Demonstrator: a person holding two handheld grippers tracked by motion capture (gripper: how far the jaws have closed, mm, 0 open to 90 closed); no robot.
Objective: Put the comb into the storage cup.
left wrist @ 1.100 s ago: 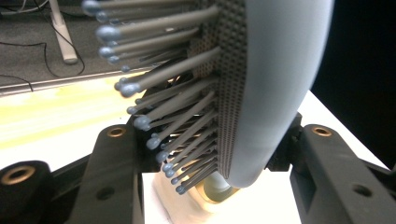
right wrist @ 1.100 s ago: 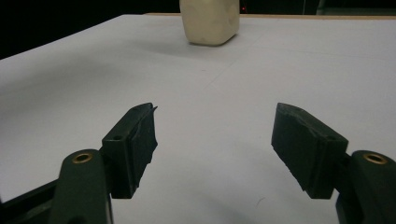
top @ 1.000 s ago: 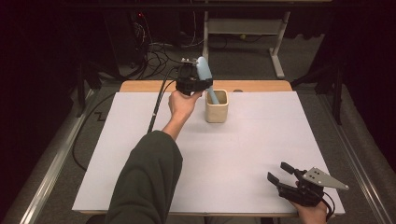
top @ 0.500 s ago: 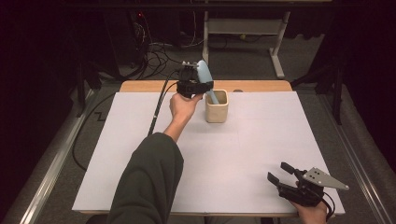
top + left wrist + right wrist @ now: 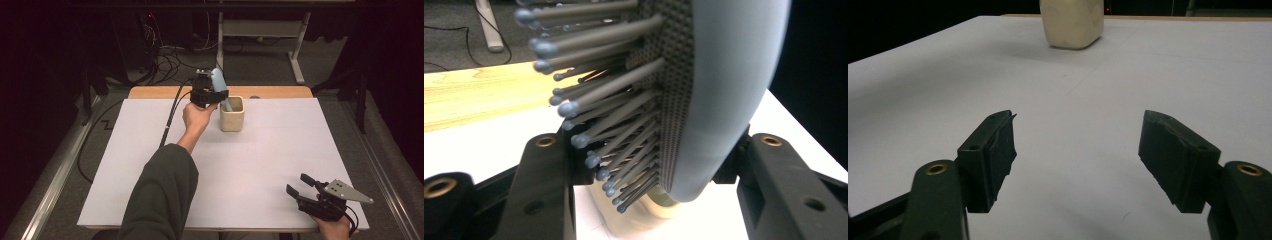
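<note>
L gripper (image 5: 214, 95) clamped on pale-blue plastic hairbrush (image 5: 219, 86), handle now deeper in cream square cup (image 5: 232, 114) vs earlier, so drop-in nearly done; R gripper (image 5: 300, 186) jaws apart, well away from cup.

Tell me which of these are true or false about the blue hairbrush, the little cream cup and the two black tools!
1. The left tool grips the light blue plastic hairbrush with grey bristles. True.
2. The hairbrush lies flat on the white table cover. False: it is held up, with its lower end in the cream square cup.
3. The right tool is open with nothing between its pads. True.
4. The cup stands right beside the right tool. False: the cup is at the far side of the table, and the right tool is at the near right corner.
5. The cup has tipped over. False: it stands upright.
</note>
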